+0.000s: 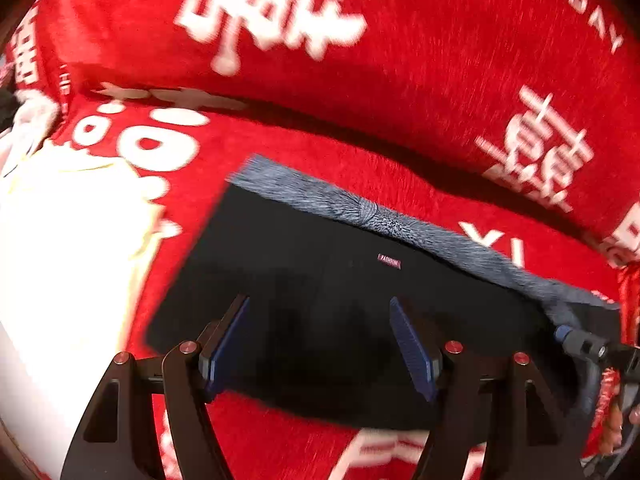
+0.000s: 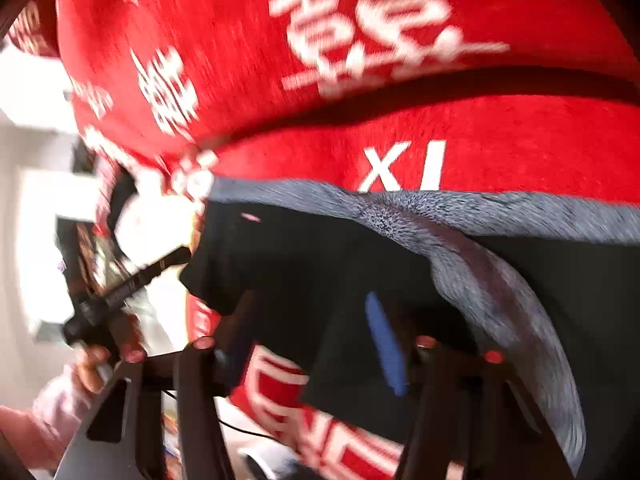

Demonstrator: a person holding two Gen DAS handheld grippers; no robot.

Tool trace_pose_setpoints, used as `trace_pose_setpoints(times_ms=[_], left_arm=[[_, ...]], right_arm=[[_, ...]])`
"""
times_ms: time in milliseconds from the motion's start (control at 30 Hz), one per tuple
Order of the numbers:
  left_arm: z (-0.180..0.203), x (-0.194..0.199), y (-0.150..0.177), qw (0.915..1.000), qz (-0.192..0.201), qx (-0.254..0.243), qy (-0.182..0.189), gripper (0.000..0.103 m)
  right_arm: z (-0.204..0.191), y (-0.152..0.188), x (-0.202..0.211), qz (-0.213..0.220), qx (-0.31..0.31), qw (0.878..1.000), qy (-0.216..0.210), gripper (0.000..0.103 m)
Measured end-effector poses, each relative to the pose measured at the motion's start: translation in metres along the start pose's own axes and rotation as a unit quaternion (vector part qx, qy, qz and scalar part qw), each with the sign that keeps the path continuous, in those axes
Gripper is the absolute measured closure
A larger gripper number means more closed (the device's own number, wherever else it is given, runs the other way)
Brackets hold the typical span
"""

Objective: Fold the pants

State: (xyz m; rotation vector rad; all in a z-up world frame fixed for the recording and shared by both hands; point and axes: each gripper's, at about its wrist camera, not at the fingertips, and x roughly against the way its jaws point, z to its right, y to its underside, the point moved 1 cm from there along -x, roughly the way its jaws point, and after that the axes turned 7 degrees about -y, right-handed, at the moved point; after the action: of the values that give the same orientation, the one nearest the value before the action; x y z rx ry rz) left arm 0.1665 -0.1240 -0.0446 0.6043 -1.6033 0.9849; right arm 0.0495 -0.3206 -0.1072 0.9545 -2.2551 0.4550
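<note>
Pants (image 1: 304,280): matt black cloth, fuzzy grey lining. Cover (image 1: 420,92): red plush, white print.

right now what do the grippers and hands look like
Both grippers are black, with angular cut-out arms, red round caps at the joints and blue ribbed pads inside the fingers. The left gripper and right gripper match. A thin black cable trails below the right one. A bare hand with a pale pink sleeve shows beside it.
</note>
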Motion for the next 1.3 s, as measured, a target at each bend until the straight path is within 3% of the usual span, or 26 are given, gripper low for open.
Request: trace_pose_setpoints(times_ms=[100, 133, 167, 267, 333, 400, 633, 733, 833, 933, 1100, 1233, 1300], left_arm=[[0.017, -0.04, -0.011, 0.9995, -0.008, 0.003, -0.03, 0.033], [0.02, -0.047, -0.013, 0.9993, -0.006, 0.005, -0.038, 0.033], [0.024, -0.051, -0.015, 0.999, 0.006, 0.005, -0.043, 0.033], [0.035, -0.041, -0.015, 0.9978, 0.003, -0.02, -0.063, 0.033], [0.04, -0.024, -0.005, 0.9974, -0.002, -0.039, -0.06, 0.033], [0.045, -0.008, 0.007, 0.9965, -0.003, -0.058, -0.061, 0.033], [0.094, 0.039, 0.066, 0.9931, -0.047, -0.107, -0.001, 0.033], [0.128, 0.052, 0.087, 0.9885, -0.057, -0.137, 0.03, 0.033], [0.166, 0.058, 0.106, 0.9807, -0.065, -0.165, 0.083, 0.033], [0.202, 0.064, 0.123, 0.9729, -0.07, -0.192, 0.109, 0.033], [0.251, 0.073, 0.153, 0.9553, -0.071, -0.237, 0.162, 0.033], [0.28, 0.064, 0.171, 0.9466, -0.083, -0.254, 0.181, 0.033], [0.293, 0.059, 0.179, 0.9453, -0.087, -0.258, 0.18, 0.033]], right_arm=[[0.016, -0.017, -0.029, -0.028, 0.018, 0.998, 0.053, 0.05], [0.023, -0.023, -0.032, -0.026, 0.022, 0.997, 0.076, 0.061], [0.031, -0.03, -0.029, -0.018, 0.018, 0.997, 0.078, 0.065], [0.047, -0.041, 0.006, 0.033, -0.043, 0.998, 0.04, 0.062], [0.049, -0.034, 0.036, 0.071, -0.059, 0.996, 0.016, 0.056], [0.048, -0.02, 0.058, 0.088, -0.053, 0.994, 0.026, 0.033], [0.064, 0.067, 0.11, 0.099, -0.11, 0.989, 0.03, 0.033], [0.079, 0.117, 0.128, 0.116, -0.167, 0.978, 0.037, 0.033], [0.089, 0.165, 0.142, 0.133, -0.205, 0.968, 0.058, 0.033], [0.097, 0.224, 0.161, 0.172, -0.239, 0.953, 0.076, 0.033], [0.13, 0.326, 0.177, 0.217, -0.328, 0.915, 0.093, 0.033], [0.167, 0.375, 0.178, 0.243, -0.384, 0.887, 0.084, 0.033], [0.18, 0.387, 0.176, 0.241, -0.393, 0.884, 0.082, 0.033]])
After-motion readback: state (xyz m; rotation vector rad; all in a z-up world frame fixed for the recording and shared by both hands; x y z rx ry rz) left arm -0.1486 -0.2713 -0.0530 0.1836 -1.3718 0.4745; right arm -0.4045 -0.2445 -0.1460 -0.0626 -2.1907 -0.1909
